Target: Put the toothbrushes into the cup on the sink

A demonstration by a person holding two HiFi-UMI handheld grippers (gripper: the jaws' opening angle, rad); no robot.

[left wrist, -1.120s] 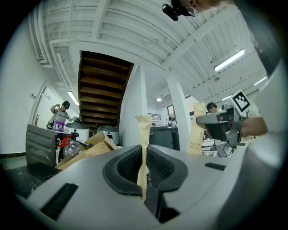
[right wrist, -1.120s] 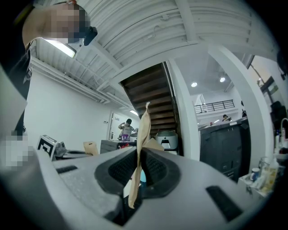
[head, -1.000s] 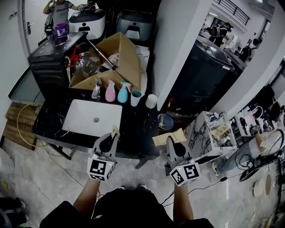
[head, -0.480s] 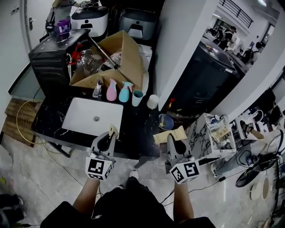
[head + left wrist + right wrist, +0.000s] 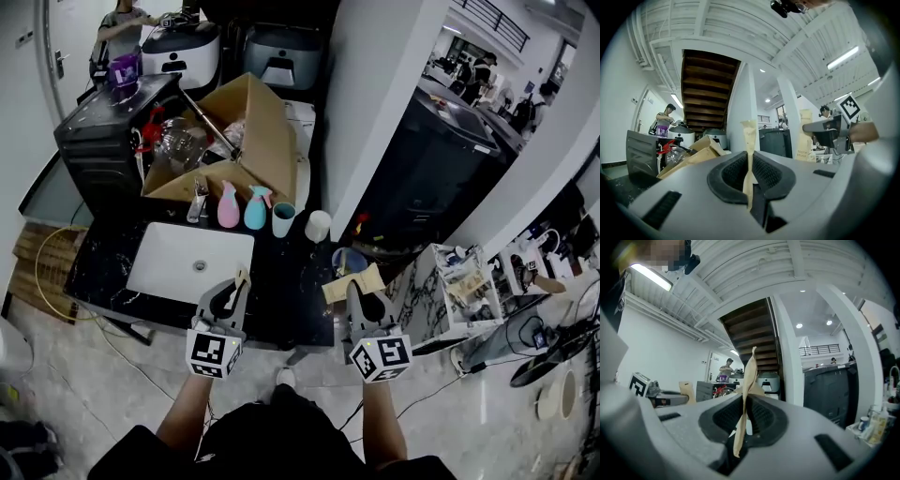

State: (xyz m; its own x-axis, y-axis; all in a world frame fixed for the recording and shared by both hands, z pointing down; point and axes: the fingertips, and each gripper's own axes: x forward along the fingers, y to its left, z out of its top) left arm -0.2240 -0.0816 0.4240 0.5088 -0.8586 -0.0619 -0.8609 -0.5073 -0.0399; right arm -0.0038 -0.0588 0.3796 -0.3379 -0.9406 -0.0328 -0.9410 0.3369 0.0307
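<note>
Left tongs (image 5: 234,292): the jaws are standing almost together and are pressing on a narrow tan packet (image 5: 749,140). The packet is standing edge-on between the pads and is sticking out past the tips.
Right tongs (image 5: 362,298): the jaws are also nearly closed and are clamping a wide tan packet (image 5: 353,285). In the left gripper view its print is showing the words "TOOTH BRUSH".
Position of the tongs: both are hanging side by side over the near edge of the desk (image 5: 292,267) and are pointing away from the person.
Sink (image 5: 159,251): the white basin is sitting in the dark marbled desk, ahead of the left tongs and a little to their left.
Cup (image 5: 283,219): the teal cup is standing upright on the desk, just behind the far right corner of the sink and well apart from both tongs.
Beside the cup: a blue spray bottle (image 5: 255,207) and a pink spray bottle (image 5: 228,204) are standing on its left, and a white cup (image 5: 318,225) is standing on its right.
Behind the bottles: an open cardboard box (image 5: 262,122) is leaning there.
Far end: a person (image 5: 122,28) is standing by a door.
</note>
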